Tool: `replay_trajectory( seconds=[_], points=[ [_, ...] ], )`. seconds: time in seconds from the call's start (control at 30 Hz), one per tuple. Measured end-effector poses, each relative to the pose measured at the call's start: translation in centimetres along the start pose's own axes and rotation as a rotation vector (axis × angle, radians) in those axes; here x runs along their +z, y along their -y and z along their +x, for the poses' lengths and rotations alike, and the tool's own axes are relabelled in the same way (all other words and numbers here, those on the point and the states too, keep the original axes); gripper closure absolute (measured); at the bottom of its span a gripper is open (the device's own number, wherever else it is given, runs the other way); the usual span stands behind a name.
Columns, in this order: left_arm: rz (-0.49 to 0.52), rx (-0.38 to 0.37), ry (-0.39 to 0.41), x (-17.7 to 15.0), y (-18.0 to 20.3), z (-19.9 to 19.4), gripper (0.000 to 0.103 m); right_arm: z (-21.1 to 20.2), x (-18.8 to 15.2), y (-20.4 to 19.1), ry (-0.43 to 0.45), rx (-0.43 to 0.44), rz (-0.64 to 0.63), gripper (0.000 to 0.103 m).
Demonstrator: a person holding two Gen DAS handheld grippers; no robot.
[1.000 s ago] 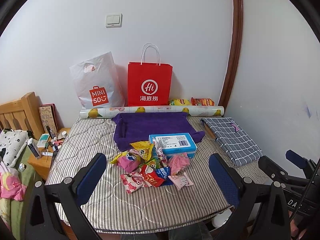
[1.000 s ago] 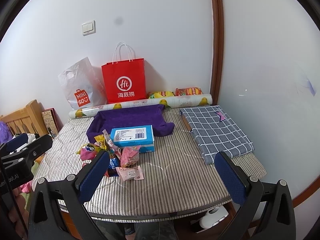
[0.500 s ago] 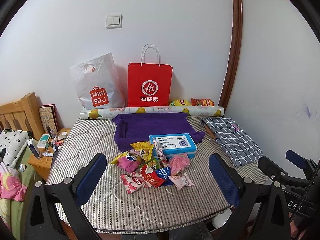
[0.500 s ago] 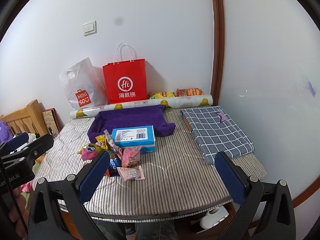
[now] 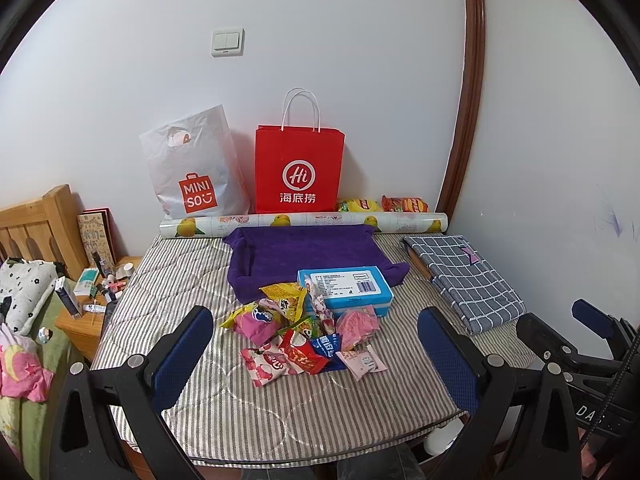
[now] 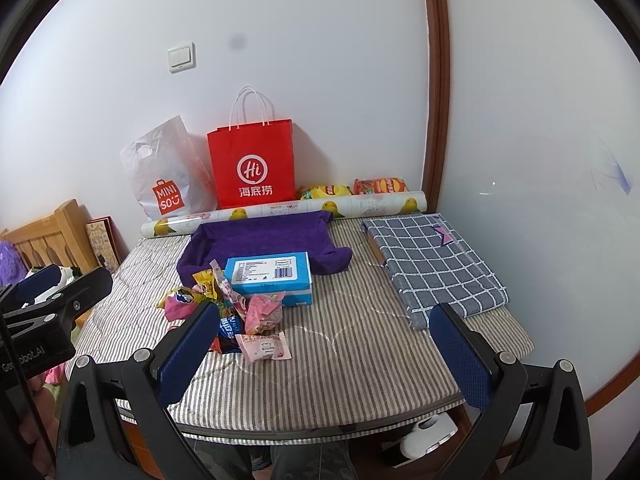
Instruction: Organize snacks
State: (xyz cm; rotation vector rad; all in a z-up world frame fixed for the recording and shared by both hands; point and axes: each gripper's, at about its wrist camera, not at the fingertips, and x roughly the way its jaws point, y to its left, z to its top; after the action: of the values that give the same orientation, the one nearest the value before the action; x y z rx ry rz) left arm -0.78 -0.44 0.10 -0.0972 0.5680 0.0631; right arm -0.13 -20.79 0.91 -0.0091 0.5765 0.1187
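Note:
A pile of small snack packets lies on the striped table pad, also seen in the right wrist view. A blue box sits behind the pile, against a purple cloth tray. My left gripper is open and empty, held above the table's near edge, in line with the pile. My right gripper is open and empty, to the right of the pile over bare pad. Each gripper shows at the other view's edge.
A red paper bag, a white MINISO bag and a rolled sheet stand along the back wall, with two chip bags. A folded checked cloth lies at right. A cluttered nightstand stands at left.
Both views have shifted very slightly; the right gripper drifted a little left. Nothing on the table has moved and both grippers stay open.

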Motion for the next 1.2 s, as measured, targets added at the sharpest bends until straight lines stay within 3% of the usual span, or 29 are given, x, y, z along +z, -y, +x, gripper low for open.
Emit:
replay_trajectory(
  seconds=[0.27, 0.57, 0.83, 1.2],
  points=[
    [-0.005, 0.0, -0.022, -0.3, -0.3, 1.3, 0.0, 0.9, -0.1, 0.1, -0.006, 0.008, 0.004, 0.0],
    [-0.07, 0.015, -0.151, -2.7, -3.7, 6.8, 0.0, 5.9, -1.7, 0.2, -0.09, 0.028, 0.017, 0.0],
    [-0.12, 0.058, -0.244, -4.9, -7.5, 11.4, 0.001, 12.8, -4.1, -1.3, -0.214, 0.112, 0.025, 0.0],
    [-0.211, 0.122, -0.34, -7.2, -12.7, 15.8, 0.001, 21.6, -7.7, -3.4, -0.391, 0.31, 0.055, 0.001]
  ],
)
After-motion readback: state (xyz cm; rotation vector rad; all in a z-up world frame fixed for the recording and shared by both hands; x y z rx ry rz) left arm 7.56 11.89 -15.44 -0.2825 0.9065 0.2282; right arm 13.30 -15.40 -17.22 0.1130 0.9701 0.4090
